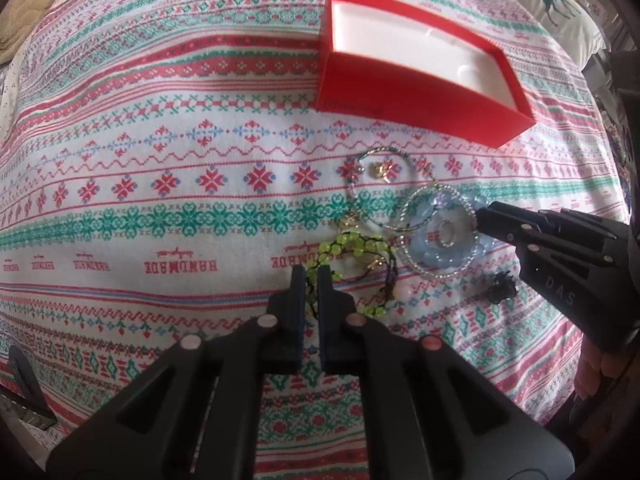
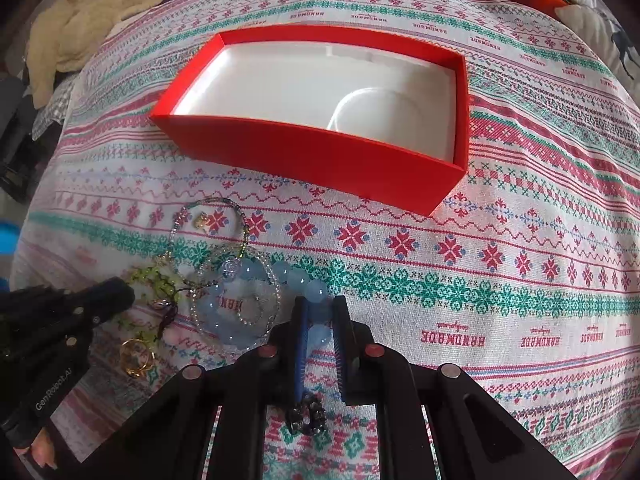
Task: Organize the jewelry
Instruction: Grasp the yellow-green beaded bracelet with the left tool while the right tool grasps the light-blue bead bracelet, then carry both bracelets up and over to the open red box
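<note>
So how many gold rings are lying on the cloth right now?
2: one gold ring beside the left gripper, another inside the thin beaded bangle. Tangled jewelry may hide more.

Both units are matte black plastic two-finger grippers with triangular cutouts in the linkage arms and round silver pivot pins at the joints. The left gripper (image 1: 311, 280) has flat dark pads; its body in the right wrist view carries white "GenRobot.AI" lettering. The right gripper (image 2: 322, 322) has blue ribbed pads on its fingers (image 2: 301, 344), and its side in the left wrist view shows pale "DAS" lettering.
</note>
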A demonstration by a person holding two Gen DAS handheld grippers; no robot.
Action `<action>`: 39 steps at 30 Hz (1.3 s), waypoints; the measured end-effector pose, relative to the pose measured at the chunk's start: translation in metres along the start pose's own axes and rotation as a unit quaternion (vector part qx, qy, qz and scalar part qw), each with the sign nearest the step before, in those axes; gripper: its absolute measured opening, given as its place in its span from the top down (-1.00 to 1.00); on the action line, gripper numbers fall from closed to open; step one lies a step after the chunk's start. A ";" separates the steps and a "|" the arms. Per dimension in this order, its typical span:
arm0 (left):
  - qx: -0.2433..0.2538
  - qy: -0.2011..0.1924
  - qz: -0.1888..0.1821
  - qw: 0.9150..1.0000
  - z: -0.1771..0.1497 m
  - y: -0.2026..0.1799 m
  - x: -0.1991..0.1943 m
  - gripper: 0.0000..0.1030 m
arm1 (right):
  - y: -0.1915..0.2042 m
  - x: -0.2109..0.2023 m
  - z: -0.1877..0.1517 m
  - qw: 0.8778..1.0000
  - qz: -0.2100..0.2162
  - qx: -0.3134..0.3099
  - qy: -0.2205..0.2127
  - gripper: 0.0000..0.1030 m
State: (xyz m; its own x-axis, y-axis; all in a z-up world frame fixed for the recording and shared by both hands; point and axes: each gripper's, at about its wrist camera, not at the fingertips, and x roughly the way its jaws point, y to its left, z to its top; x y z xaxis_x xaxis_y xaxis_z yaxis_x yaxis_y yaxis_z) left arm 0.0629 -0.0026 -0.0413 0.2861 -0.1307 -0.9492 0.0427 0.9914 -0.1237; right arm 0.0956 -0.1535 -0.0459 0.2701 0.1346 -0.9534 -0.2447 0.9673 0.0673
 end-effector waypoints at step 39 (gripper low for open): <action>-0.014 -0.100 -0.057 0.993 0.013 0.018 -0.077 0.88 | 0.006 -0.126 -0.012 0.986 0.067 -0.031 -0.147 0.78</action>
State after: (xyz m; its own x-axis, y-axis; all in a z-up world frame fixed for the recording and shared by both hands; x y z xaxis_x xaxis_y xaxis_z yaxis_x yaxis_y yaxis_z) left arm 0.0540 0.0251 0.0335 0.4661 -0.2384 -0.8520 0.0608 0.9694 -0.2380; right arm 0.0485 -0.1675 0.0712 0.4875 0.3253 -0.8103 -0.3496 0.9231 0.1603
